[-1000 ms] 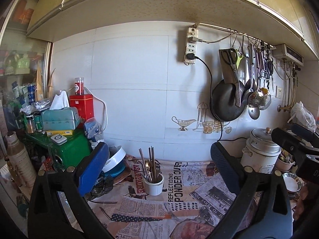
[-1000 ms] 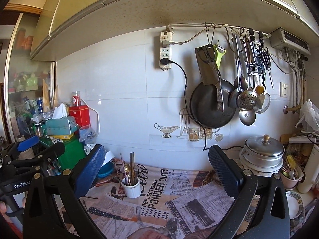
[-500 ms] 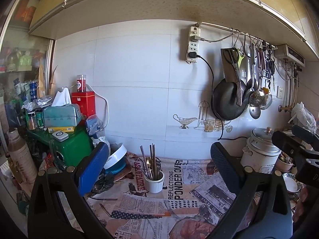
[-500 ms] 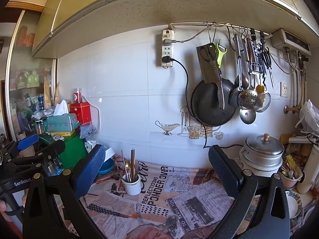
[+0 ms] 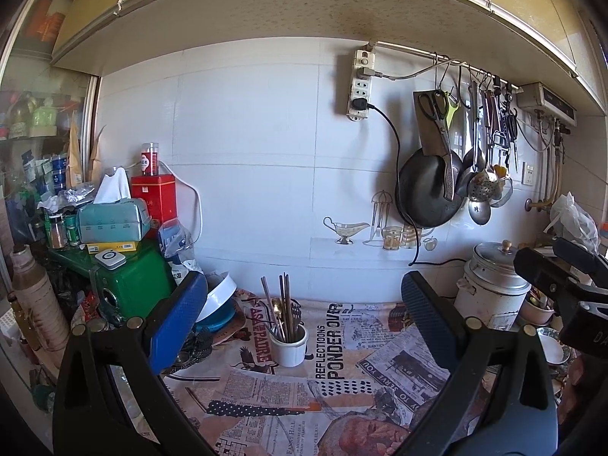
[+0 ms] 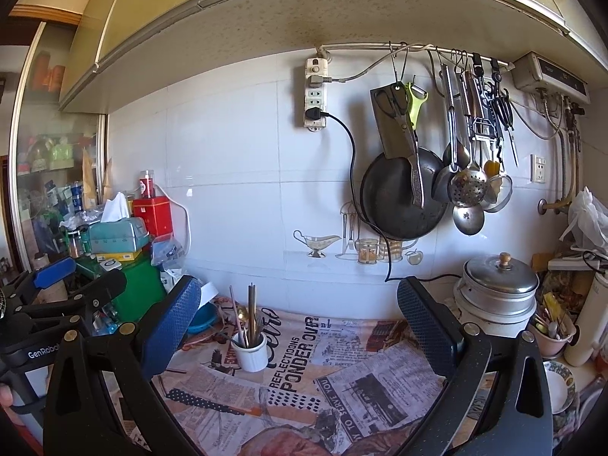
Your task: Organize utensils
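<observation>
A white cup (image 5: 290,349) (image 6: 250,353) stands on the newspaper-print cloth (image 5: 342,345) (image 6: 304,342), holding chopsticks (image 5: 284,306) (image 6: 251,311), a gold spoon and a fork. My left gripper (image 5: 300,311) hangs open above the cloth, the cup between and beyond its blue pads, nothing held. My right gripper (image 6: 300,311) is open too and empty, the cup just right of its left pad (image 6: 171,323). Ladles, a skimmer, scissors, a cleaver and a pan hang from the wall rail (image 5: 456,62) (image 6: 418,47).
A green box (image 5: 133,285) with a tissue box and red tin crowds the left. A lidded steel pot (image 5: 494,285) (image 6: 497,292) stands at the right beside bowls and a cup of utensils (image 6: 551,334). A black cord hangs from the power strip (image 6: 315,95).
Both cameras have drifted slightly, so the scene shifts a little in each view. The cup and its utensils have not moved. Both grippers stay open.
</observation>
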Demonstrator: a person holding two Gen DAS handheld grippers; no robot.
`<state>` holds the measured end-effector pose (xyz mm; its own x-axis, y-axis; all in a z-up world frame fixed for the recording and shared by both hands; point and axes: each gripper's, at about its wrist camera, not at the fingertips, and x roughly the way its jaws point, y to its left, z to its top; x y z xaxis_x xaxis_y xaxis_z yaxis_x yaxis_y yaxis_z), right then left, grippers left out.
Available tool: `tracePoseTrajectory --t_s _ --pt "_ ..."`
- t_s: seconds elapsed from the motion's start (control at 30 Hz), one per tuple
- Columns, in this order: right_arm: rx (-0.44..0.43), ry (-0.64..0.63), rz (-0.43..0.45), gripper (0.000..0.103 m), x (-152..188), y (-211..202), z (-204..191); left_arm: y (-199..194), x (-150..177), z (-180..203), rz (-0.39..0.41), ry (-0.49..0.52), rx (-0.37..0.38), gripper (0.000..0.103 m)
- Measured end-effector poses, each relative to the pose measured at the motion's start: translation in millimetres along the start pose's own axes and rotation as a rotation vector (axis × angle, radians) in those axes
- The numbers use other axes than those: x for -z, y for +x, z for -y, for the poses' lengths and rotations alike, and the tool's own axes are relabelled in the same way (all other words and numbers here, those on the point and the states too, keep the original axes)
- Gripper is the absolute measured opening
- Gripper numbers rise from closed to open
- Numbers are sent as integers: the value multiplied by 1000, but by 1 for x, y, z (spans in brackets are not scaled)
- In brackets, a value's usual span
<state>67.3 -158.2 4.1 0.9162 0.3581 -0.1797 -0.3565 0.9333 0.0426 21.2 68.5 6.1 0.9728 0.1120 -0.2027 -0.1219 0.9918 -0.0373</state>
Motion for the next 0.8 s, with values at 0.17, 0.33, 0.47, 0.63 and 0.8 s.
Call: tracePoseTrajectory --t_s 0.17,0.33,0.47,0.63,0.8 --pt "2 4 -1 103 0 -3 1 -5 0 4 8 1 9 102" --pt "5 5 6 103 -1 -7 -1 -11 -2 5 22 -1 8 102" --pt "2 11 8 103 -2 -9 -1 -13 -3 4 27 -2 9 102" --pt "8 7 15 103 -4 -11 -4 -13 -4 3 20 -4 18 102" --pt "15 7 16 103 -5 -12 -3 -13 -5 4 19 -5 26 102"
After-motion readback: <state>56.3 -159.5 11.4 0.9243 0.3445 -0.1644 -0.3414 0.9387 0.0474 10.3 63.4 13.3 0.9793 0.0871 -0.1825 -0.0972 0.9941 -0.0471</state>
